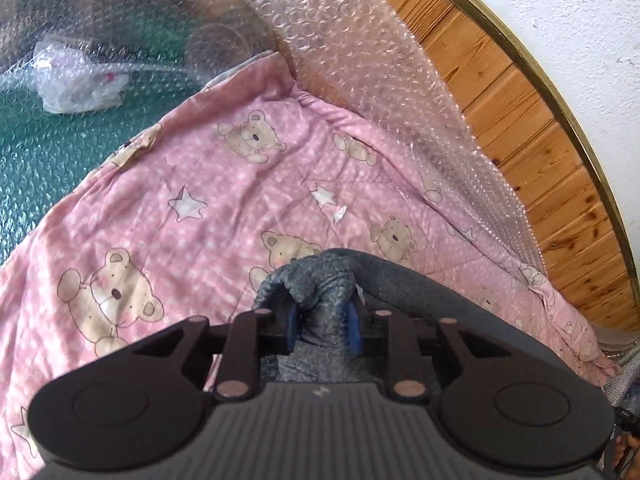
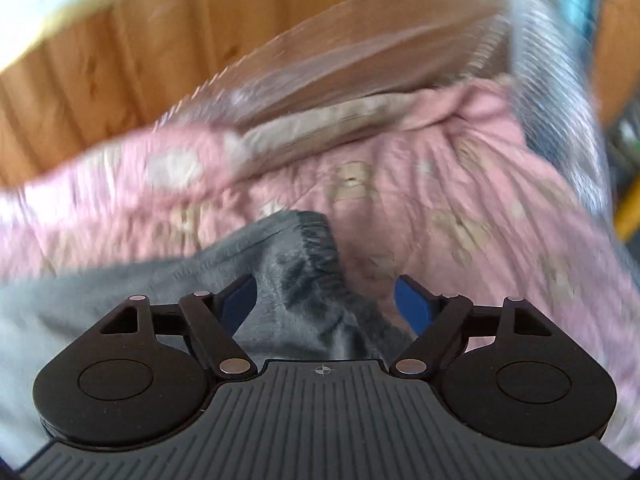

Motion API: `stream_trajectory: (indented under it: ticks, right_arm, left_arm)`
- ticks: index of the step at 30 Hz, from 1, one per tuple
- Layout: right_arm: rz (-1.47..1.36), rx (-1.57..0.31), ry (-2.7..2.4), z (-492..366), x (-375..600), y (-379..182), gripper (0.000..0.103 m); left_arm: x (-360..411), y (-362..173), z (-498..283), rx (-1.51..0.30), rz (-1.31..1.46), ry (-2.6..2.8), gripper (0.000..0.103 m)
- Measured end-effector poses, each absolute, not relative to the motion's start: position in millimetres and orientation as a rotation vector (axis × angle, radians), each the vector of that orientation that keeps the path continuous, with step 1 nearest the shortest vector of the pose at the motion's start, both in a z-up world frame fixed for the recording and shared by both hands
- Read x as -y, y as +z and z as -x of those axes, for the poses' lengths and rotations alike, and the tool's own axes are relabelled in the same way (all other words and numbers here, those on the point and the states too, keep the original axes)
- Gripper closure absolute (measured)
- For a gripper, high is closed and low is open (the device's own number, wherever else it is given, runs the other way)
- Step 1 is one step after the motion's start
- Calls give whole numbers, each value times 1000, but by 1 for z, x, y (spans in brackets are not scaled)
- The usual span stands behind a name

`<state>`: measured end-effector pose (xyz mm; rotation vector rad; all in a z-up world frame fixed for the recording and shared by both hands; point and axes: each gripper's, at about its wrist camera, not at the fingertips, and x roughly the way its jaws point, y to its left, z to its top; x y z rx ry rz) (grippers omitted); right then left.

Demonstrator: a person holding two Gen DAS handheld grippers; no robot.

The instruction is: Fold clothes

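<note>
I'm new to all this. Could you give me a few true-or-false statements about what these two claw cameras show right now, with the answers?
1. The left gripper has its jaws closed on grey garment. True.
2. The right gripper is clamped shut. False: its jaws stand open, the grey cloth lying loose between them.
3. The pink blanket has teddy bears. True.
4. The wall panelling is blue tile. False: it is wood.

Right-wrist view blurred; pink blanket [image 2: 460, 184] prints perhaps bears.
</note>
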<state>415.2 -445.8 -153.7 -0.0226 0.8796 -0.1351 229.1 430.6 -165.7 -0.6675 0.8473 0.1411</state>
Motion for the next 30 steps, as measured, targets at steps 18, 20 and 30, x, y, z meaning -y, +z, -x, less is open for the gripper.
stream_trajectory:
  ticks: [18, 20, 30]
  right_arm:
    - [-321, -747, -8, -494, 468, -125, 99]
    - [-325, -815, -52, -523, 456, -147, 99]
    - [-288, -716, -264, -476, 470, -145, 21]
  left_arm:
    - [-446, -136, -247, -626, 772, 208, 86]
    - [-448, -152, -266, -677, 762, 287, 86]
    - [-446, -159, -254, -792, 698, 366, 45]
